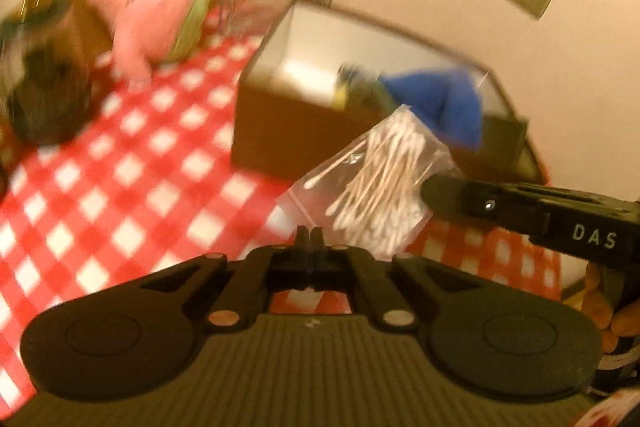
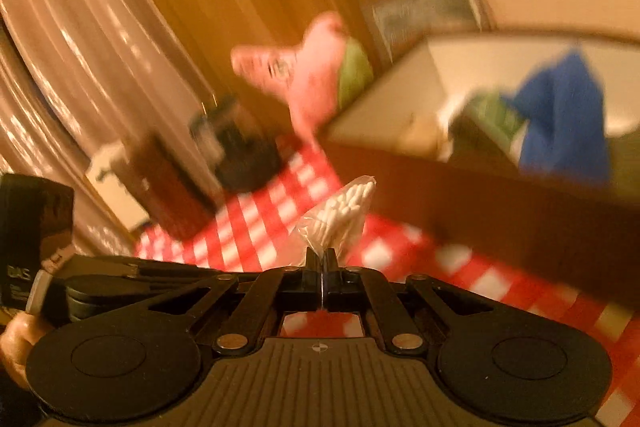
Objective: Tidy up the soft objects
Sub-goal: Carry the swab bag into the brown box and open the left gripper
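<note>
Now both grippers, left and right, fingers clenched on swab bag corners, near box front edge.

**Both grippers shut, one bag between them**

My left gripper is closed, its jaws pressed flat together on a corner of the bag. My right gripper is closed too, pinching the bag's thin plastic edge between its tips. In the left view it reaches in from the right side, tip against the bag's far edge, and my right hand shows behind it, fingers wrapped around the handle. My left hand shows at the edge of the right view.
</note>
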A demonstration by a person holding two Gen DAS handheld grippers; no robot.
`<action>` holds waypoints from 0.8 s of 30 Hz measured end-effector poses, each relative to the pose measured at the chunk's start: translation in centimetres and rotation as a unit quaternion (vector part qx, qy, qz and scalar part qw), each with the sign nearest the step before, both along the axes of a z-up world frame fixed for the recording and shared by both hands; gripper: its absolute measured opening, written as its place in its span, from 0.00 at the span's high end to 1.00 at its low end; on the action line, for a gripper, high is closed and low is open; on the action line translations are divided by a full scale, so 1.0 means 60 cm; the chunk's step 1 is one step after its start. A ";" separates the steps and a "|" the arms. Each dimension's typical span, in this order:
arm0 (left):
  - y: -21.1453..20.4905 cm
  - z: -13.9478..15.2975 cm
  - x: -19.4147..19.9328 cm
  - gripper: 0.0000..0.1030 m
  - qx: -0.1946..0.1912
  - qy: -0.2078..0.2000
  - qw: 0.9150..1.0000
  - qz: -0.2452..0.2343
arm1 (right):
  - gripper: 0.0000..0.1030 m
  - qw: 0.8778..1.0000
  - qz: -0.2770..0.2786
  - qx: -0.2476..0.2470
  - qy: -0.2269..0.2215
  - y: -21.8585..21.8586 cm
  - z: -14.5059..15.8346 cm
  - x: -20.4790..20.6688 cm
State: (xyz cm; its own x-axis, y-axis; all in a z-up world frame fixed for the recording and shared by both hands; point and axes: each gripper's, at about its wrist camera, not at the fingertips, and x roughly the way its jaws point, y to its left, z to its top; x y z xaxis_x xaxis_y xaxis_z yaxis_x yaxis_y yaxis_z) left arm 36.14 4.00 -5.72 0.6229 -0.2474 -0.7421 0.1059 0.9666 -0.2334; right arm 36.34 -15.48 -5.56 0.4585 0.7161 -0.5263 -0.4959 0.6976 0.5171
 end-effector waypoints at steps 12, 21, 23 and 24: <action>-0.105 0.117 0.142 0.94 0.025 -0.085 0.995 -0.040 | 0.98 0.985 -0.134 -0.023 -0.101 -0.090 0.122 0.081; -0.141 0.107 0.178 0.71 0.046 -0.049 0.997 -0.030 | 0.26 0.976 -0.158 -0.124 -0.083 -0.120 0.105 0.103; -0.145 0.103 0.173 0.71 0.053 -0.042 0.997 -0.026 | 0.26 0.977 -0.152 -0.135 -0.070 -0.127 0.098 0.100; -0.147 0.100 0.171 0.70 0.055 -0.037 0.997 -0.025 | 0.26 0.977 -0.151 -0.139 -0.065 -0.130 0.095 0.098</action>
State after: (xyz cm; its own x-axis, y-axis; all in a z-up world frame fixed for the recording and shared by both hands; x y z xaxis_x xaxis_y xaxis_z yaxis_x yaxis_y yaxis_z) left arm 46.41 -4.81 0.28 0.6655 -0.1989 -0.7194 0.1678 0.9790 -0.1154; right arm 42.24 -23.26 0.12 0.7029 0.3753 -0.6043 -0.2939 0.9268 0.2337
